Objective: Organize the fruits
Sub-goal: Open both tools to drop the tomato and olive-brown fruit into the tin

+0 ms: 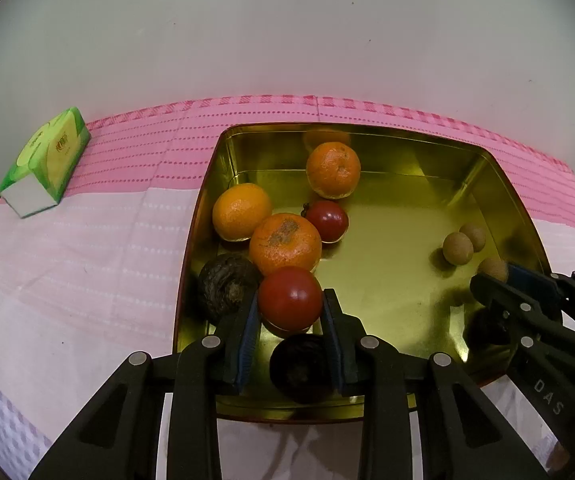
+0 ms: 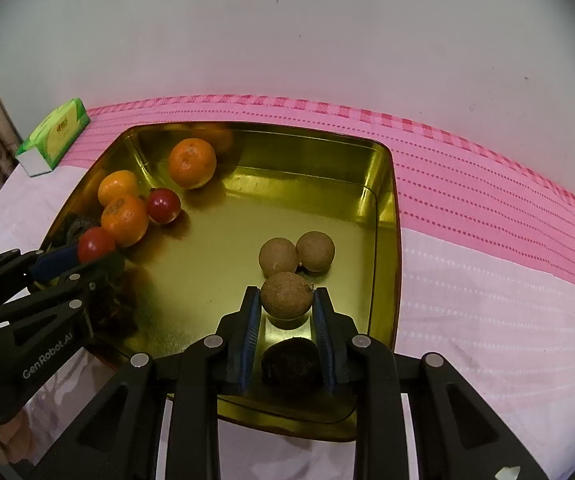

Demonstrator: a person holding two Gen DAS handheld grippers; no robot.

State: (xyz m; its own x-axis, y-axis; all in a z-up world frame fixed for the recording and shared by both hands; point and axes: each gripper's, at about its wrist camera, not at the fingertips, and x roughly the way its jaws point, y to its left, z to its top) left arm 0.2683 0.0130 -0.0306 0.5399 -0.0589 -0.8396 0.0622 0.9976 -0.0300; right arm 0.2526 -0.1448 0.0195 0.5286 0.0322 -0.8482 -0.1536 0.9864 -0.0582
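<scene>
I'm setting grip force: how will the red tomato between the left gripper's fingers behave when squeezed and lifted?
The red tomato looks glossy and smooth, so it may slip against the left gripper. It is round, so it would probably roll across the gold tin if released. Likely soft-skinned; a hard squeeze could bruise it.

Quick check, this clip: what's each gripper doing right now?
Left gripper: shut on the red tomato, inside the gold tray.
Right gripper: shut on a brown round fruit.
</scene>
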